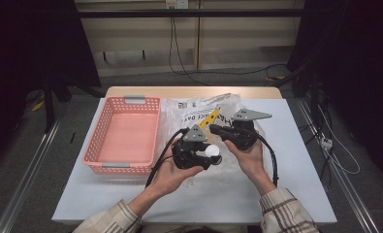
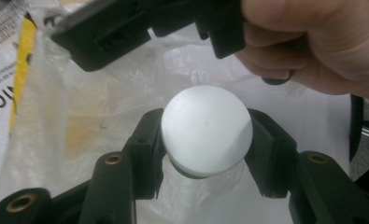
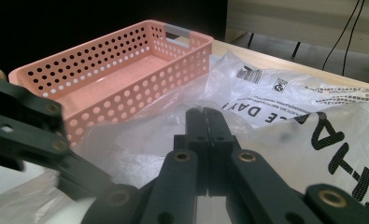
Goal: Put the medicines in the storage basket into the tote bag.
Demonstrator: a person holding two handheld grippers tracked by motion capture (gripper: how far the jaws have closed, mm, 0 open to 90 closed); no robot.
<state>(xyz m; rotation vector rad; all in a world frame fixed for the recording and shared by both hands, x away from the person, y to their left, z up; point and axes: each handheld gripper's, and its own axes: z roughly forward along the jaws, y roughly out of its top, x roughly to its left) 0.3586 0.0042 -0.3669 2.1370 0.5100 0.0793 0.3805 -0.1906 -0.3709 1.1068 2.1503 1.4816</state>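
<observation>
White round cap [image 2: 206,130] sits clamped between left gripper [image 1: 209,156] jaws, half-open, above plastic bag [image 1: 199,109]. Right gripper [image 3: 205,122] fully closed, pinching bag film, it seems. Pink basket [image 1: 126,131] beside left gripper holds nothing; drop-off pending.

Left gripper [image 2: 205,140] clamped, right gripper [image 3: 204,122] closed

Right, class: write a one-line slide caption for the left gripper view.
Left gripper clamps a round white cap between its black jaws above a crinkled plastic bag, the person's right hand close behind.
</observation>
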